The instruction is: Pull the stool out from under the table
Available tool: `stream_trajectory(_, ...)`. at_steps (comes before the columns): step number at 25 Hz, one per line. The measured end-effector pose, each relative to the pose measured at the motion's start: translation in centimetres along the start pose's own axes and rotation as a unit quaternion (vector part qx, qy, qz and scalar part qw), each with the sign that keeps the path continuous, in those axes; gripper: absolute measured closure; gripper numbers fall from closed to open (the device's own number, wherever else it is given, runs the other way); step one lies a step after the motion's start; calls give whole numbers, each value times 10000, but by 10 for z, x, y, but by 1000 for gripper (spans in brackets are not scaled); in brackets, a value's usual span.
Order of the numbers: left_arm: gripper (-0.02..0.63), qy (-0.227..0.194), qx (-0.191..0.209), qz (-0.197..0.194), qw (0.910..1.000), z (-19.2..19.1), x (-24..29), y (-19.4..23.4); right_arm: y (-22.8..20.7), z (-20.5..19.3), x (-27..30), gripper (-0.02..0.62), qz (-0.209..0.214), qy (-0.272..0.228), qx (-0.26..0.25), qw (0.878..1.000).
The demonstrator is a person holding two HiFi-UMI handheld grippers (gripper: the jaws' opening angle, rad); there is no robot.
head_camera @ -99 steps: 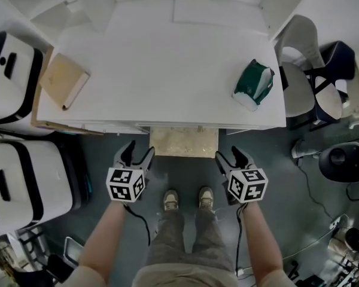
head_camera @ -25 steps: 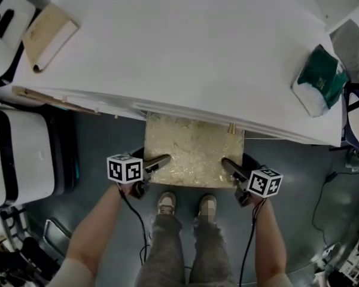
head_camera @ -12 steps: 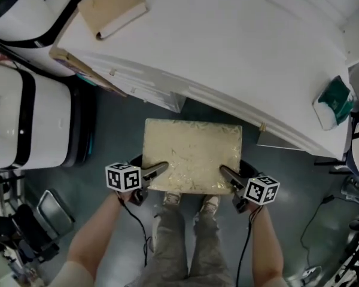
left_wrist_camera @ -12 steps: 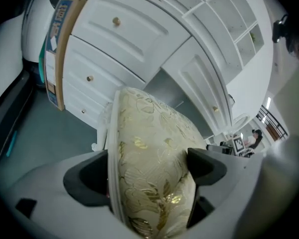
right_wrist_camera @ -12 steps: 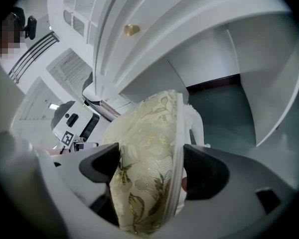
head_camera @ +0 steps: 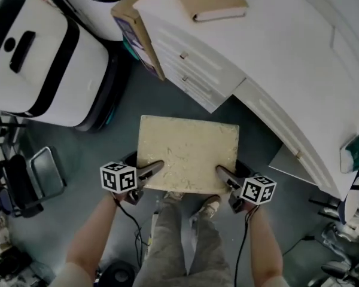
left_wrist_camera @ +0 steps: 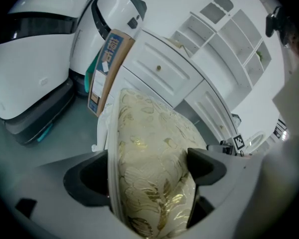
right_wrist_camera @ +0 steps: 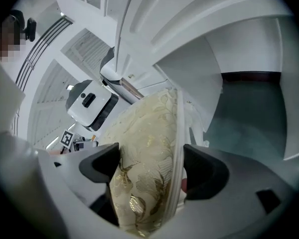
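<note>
Head view, stool (head_camera: 187,154) w/ gold-pattern cushion at frame centre, out from under white table (head_camera: 269,46) at upper right, left gripper (head_camera: 148,171) & right gripper (head_camera: 222,174) each clamped on 1 near corner, jaws part-open round seat edge.

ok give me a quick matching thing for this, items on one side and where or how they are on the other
Things:
1. stool
2. book
3. left gripper
4. packet

Places or states:
a. tan, lying near a corner of the table
b. jaws shut on the stool's side
c. cream and gold, out from under the table
d. green and white, at the head view's right edge

Pairs: 1-c, 2-a, 3-b, 4-d
</note>
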State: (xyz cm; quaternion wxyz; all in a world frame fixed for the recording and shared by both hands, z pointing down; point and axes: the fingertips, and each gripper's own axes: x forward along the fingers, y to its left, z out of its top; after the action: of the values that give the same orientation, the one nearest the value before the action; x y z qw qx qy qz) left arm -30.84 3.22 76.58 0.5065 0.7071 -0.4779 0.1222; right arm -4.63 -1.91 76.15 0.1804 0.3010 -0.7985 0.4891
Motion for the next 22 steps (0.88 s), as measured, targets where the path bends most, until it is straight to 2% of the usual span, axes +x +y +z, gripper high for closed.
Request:
stream_trajectory(6, 110, -680, -576, 411, 9952, -8, -74, 61, 67, 1, 70, 176, 451, 599, -459, 9961)
stream_trajectory(8, 110, -877, -762, 552, 9917, -9, -82, 54, 70, 13, 70, 176, 632, 767, -583, 9933)
stream_trajectory(9, 110, -880, -785, 581, 9913, -7, -77, 31, 61, 23, 50, 176, 672, 789, -578, 9929)
stream_trajectory(10, 110, -684, -654, 497, 9943, -1, -66, -5, 50, 28, 14, 176, 577, 662, -398, 9953)
stream_trajectory(11, 110, -194, -291, 240, 9991, 10, -53, -47, 41, 22, -37, 176, 281, 301, 54, 9991)
stream_trajectory(12, 110, 500, 234, -137, 9984, 26, -38, -91, 38, 8, -93, 176, -156, -232, 704, 9971)
stream_trajectory(13, 110, 1105, 697, -465, 9903, 41, -22, -134, 34, -2, -145, 176, -543, -707, 1275, 9878)
stream_trajectory(14, 110, 1411, 939, -627, 9835, 53, -6, -173, 24, 2, -184, 176, -744, -956, 1573, 9801)
stream_trajectory(15, 110, 1459, 987, -647, 9822, 60, 8, -201, 11, 14, -209, 176, -779, -1005, 1633, 9784)
stream_trajectory(17, 110, 1280, 877, -529, 9865, 66, 20, -220, -8, 37, -219, 176, -659, -870, 1497, 9827)
stream_trajectory(22, 110, 984, 651, -237, 9927, 68, 8, -167, -3, 38, -160, 176, -366, -554, 1369, 9883)
